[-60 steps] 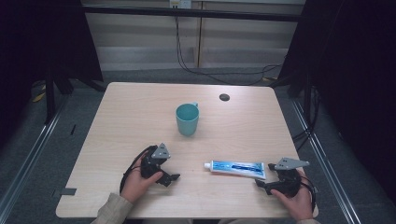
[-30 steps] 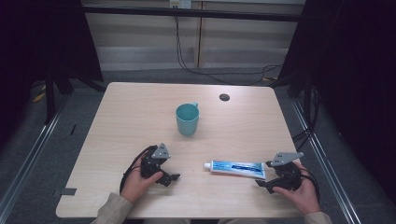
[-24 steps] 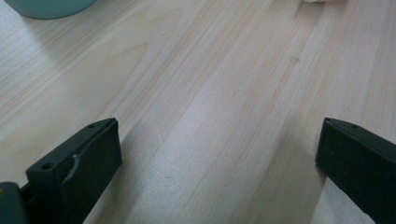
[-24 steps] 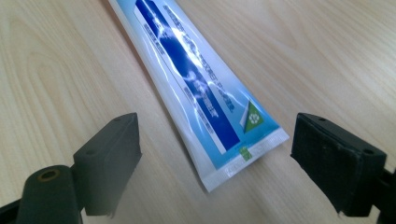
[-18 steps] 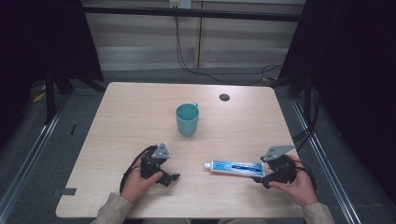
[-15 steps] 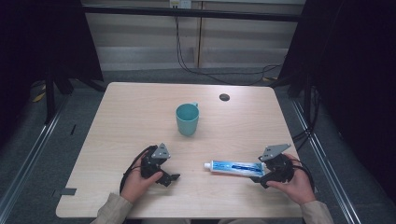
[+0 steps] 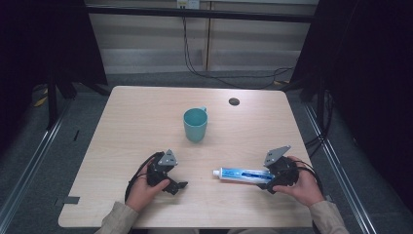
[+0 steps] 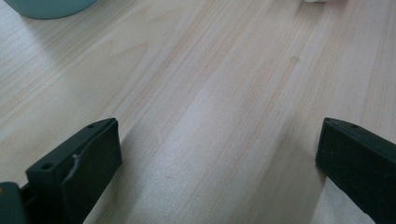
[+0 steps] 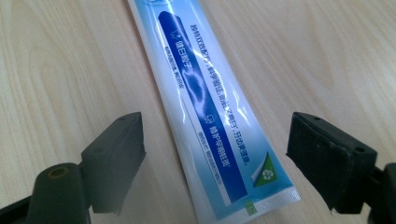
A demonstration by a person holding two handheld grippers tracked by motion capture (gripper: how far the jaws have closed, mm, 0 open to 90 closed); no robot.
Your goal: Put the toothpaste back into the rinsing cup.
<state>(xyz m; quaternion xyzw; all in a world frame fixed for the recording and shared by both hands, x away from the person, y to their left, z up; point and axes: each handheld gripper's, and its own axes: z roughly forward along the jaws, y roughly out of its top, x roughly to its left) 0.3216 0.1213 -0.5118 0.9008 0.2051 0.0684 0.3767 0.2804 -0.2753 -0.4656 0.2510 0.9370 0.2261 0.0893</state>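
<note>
You see the worktop (image 7: 146, 122) evenly lit from overhead; its surroundings stay dark. Soft shadows fall beside the jaws. Mild glare sits on the toothpaste tube (image 9: 210, 107). Close-range edges blur slightly.

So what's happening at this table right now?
A person holds a claw in each hand. The right claw is open, its jaws either side of the flat end of a toothpaste tube lying on the wooden table, not yet gripping it. The left claw is open over bare wood. A teal mug stands farther back.
</note>
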